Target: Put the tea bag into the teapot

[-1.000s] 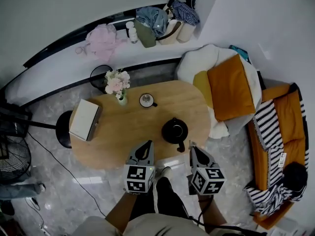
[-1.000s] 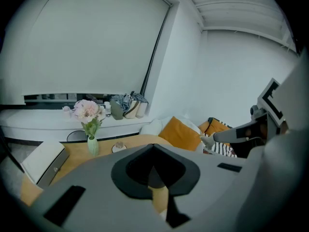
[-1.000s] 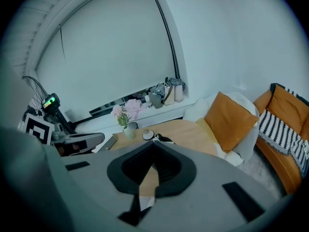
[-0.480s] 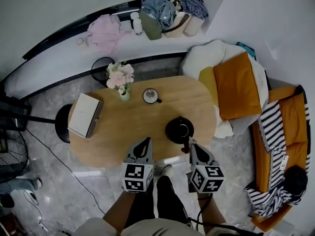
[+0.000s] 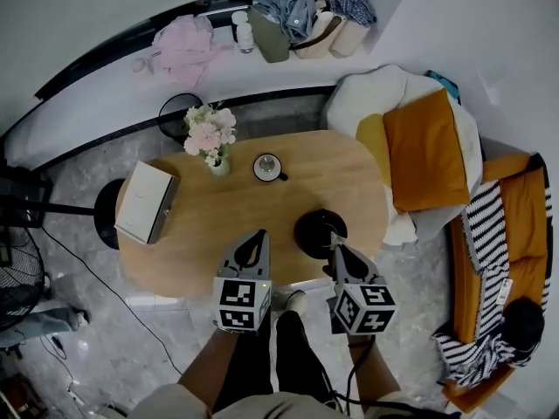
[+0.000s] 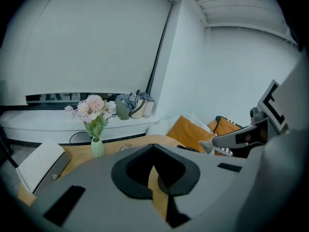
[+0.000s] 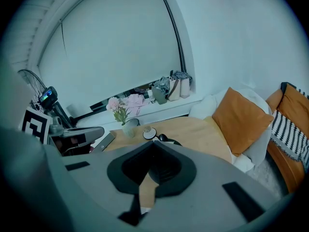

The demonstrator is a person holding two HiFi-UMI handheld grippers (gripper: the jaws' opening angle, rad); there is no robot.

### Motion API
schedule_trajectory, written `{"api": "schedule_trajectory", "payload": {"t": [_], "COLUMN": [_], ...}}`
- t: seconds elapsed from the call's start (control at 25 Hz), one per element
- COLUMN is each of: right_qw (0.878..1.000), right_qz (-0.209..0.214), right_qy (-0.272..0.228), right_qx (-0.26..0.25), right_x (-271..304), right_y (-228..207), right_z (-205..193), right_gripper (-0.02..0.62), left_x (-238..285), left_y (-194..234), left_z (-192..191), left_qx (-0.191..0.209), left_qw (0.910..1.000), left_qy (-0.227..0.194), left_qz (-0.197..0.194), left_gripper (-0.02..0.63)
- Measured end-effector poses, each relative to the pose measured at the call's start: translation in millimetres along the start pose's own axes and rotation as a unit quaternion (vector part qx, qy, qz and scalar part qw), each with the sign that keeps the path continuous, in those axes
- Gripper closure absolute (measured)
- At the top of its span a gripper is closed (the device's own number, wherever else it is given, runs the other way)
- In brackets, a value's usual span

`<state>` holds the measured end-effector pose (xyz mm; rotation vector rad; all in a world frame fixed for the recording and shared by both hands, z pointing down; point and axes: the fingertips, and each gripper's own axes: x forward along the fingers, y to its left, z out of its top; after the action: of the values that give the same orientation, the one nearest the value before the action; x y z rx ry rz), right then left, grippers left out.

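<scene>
Scanning from the left, I see a white box (image 5: 144, 204) on the far-left end of the oval wooden table (image 5: 227, 225), then a vase of pink flowers (image 5: 210, 140), then a small cup (image 5: 266, 167) near the table's middle. The tea bag I cannot pick out anywhere; it may lie in or by that cup, but it is too small to tell.

My left gripper (image 5: 259, 235) hovers over the near edge, its jaws drawn together at the tips with nothing between them. Just right of it stands the black teapot (image 5: 320, 231), close to the near edge, its handle pointing back towards me. My right gripper (image 5: 333, 245) hangs just beside that handle, jaws likewise closed and empty.

I'd judge the tea bag light, limp and easily torn (paper and string, presumably), so a gentle pinch at its tag or top fold should suit. The teapot looks heavy, hard and smooth; if a lid is on, which I can't confirm, I'd lift it by the knob.
</scene>
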<state>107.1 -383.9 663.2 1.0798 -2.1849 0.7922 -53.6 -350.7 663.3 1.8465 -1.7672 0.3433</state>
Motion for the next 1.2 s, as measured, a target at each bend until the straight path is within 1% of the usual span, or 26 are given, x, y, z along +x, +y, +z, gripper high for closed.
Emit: {"api": "schedule_trajectory", "payload": {"t": [0.16,0.52,0.76,1.2], "right_qw": [1.000,1.000,1.000,1.000], "right_qz": [0.003,0.016,0.010,0.016], "right_qy": [-0.002,-0.005,-0.001,-0.010], "right_qx": [0.003,0.018,0.019,0.020], "right_x": [4.0,8.3,6.3,-3.2], "right_y": [0.9,1.7,-3.5,-0.7], "right_z": [2.7,1.8,-1.2,4.8], "right_gripper": [0.561,0.558,0.558,0.558], "left_x": [2.9,5.3,4.5,-1.7], "left_y": [2.8,3.8,1.3,-1.9], "left_z": [2.8,-6.4,-8.6,0.4], "left_qx": [-0.003,-0.006,-0.010,-0.002], "left_qw": [1.0000,0.9999,0.9999,0.9999], "left_qy": [-0.002,0.007,0.008,0.001], "left_qz": [0.003,0.008,0.010,0.014], "left_gripper": [0.601,0.601,0.601,0.601]}}
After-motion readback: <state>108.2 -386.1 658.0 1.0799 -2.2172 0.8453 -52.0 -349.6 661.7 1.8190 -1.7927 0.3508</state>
